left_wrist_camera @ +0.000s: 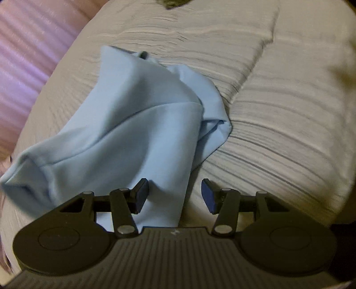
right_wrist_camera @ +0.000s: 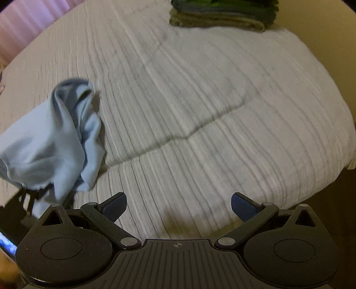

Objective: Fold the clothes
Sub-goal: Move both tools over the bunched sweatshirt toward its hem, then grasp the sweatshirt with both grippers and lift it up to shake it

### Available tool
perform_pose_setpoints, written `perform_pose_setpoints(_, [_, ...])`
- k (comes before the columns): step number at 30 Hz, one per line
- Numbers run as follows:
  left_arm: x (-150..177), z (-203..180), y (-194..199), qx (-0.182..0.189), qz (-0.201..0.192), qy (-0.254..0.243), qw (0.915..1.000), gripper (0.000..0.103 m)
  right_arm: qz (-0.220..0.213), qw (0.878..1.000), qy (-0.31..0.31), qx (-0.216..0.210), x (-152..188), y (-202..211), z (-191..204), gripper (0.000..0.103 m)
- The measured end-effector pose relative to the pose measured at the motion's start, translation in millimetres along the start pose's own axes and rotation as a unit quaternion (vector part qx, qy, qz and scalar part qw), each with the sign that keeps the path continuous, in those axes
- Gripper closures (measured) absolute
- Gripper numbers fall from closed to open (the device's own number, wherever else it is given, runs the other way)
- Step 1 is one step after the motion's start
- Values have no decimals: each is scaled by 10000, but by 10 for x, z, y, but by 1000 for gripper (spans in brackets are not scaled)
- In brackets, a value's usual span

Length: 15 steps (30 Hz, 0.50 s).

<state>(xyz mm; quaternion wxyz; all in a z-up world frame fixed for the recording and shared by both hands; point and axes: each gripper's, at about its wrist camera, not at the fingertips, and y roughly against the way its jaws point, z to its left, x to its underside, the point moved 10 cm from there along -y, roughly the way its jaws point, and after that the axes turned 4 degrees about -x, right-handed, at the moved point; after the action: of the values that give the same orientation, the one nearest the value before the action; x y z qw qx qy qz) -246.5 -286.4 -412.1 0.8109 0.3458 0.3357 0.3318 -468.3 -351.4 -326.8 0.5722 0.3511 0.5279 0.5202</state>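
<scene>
A light blue garment (left_wrist_camera: 124,124) lies crumpled on the ribbed white bedspread (left_wrist_camera: 278,111). My left gripper (left_wrist_camera: 174,195) is open just above the garment's near edge, with a strip of the cloth between its jaws but not clamped. In the right wrist view the same garment (right_wrist_camera: 51,142) lies bunched at the left. My right gripper (right_wrist_camera: 179,209) is wide open and empty over the bare bedspread (right_wrist_camera: 200,100), well to the right of the garment.
A stack of folded dark green clothes (right_wrist_camera: 222,13) sits at the far edge of the bed. A pink curtain (left_wrist_camera: 26,55) hangs at the left. The bed's right edge (right_wrist_camera: 347,155) drops to a dark floor.
</scene>
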Motion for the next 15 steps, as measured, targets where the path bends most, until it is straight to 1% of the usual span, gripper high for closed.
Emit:
perform_pose_setpoints(1, [-12,-38,-69,-71,-49,-108,9999,57,0,10000,28,5,11,-26,21,1])
perform_pose_setpoints(2, [-25,-76,-139,-141,-98,-216,9996,61,-13,10000,57,-15,15,-49,52,1])
perform_pose_setpoints(4, [-49,-110,-238,-245,-220,-366,9988,98,-107,9997,165,-144,-6,-97,184,1])
perform_pose_setpoints(6, [-65,215,-29,-83,-556,74,9984,100,-229,9989,289,-295,-36,-145,339,1])
perform_pose_setpoints(7, [-71,470,108,-111,-723,344,9967,100,-290,9983,352,-370,-50,-168,416,1])
perform_pose_setpoints(10, [-57,1352,491,-508,-1094,956,9881,100,-481,9955,562,-596,-93,-242,666,1])
perform_pose_setpoints(11, [-18,1678,576,-654,-1163,1182,9840,100,-566,9937,696,-673,-107,-283,796,1])
perform_pose_setpoints(14, [117,2562,667,-812,-1175,1844,9724,100,-806,9864,1165,-831,-127,-397,1192,1])
perform_pose_setpoints(15, [167,2779,647,-858,-1175,1980,9694,100,-891,9827,1386,-841,-115,-435,1327,1])
